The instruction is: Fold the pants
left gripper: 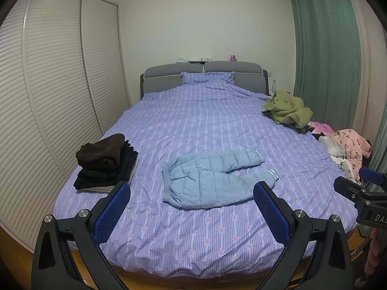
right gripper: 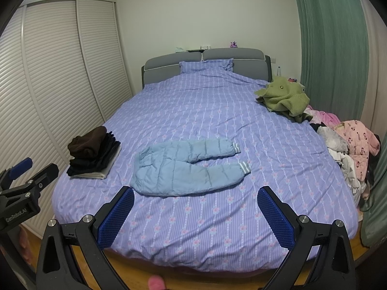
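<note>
The big bed holds the puffy blue pants, lying flat near its foot. Both grippers, left and right, are spread wide, holding nothing. Probably best to pinch the cuffs first.

pants mid-bed (flat) | folded stack left | heap right

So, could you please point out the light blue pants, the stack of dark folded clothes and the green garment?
light blue pants (right gripper: pixel 176 171): right wrist view, on the seat.
stack of dark folded clothes (left gripper: pixel 104 162): left wrist view, on the brown top item.
green garment (right gripper: pixel 283 99): right wrist view, on its middle.
</note>
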The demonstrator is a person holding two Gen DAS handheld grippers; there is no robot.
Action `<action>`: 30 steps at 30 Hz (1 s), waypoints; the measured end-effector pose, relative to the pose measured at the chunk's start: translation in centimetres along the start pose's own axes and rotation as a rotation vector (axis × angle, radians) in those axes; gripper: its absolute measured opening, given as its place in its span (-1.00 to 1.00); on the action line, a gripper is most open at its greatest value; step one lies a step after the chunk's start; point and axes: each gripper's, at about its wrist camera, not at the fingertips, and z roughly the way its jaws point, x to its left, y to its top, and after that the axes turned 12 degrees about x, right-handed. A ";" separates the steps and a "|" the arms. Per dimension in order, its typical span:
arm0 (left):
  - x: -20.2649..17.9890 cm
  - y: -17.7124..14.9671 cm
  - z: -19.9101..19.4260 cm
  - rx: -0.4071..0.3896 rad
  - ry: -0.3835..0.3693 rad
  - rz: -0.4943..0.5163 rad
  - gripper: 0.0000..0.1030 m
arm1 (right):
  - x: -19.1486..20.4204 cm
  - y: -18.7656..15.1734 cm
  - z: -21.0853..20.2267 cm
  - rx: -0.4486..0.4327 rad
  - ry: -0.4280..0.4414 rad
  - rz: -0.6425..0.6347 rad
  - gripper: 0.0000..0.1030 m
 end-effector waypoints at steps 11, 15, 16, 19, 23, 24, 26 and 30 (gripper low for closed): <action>-0.1 -0.5 0.0 -0.002 0.001 0.000 1.00 | -0.1 0.5 -0.1 0.002 0.000 -0.002 1.00; -0.1 -0.3 0.5 0.006 0.003 -0.004 1.00 | -0.3 1.0 0.1 0.009 0.000 -0.004 1.00; -0.2 -0.6 0.6 0.007 0.004 -0.006 1.00 | -0.3 1.1 0.2 0.011 0.000 -0.005 1.00; -0.2 -0.6 1.3 0.016 0.010 -0.014 1.00 | -0.5 1.3 0.7 0.024 0.000 -0.005 1.00; -0.2 -0.9 2.6 0.037 0.025 -0.020 1.00 | -0.7 0.9 2.2 0.050 -0.005 -0.006 1.00; -0.2 -1.0 3.0 0.045 0.030 -0.022 1.00 | -0.8 0.9 2.7 0.061 -0.005 -0.004 1.00; 0.1 -1.4 3.8 0.060 0.033 -0.025 1.00 | -1.0 1.0 3.8 0.085 -0.001 0.001 1.00; 0.9 -2.1 5.8 0.107 0.039 -0.053 1.00 | -1.0 0.9 6.1 0.126 0.010 0.013 1.00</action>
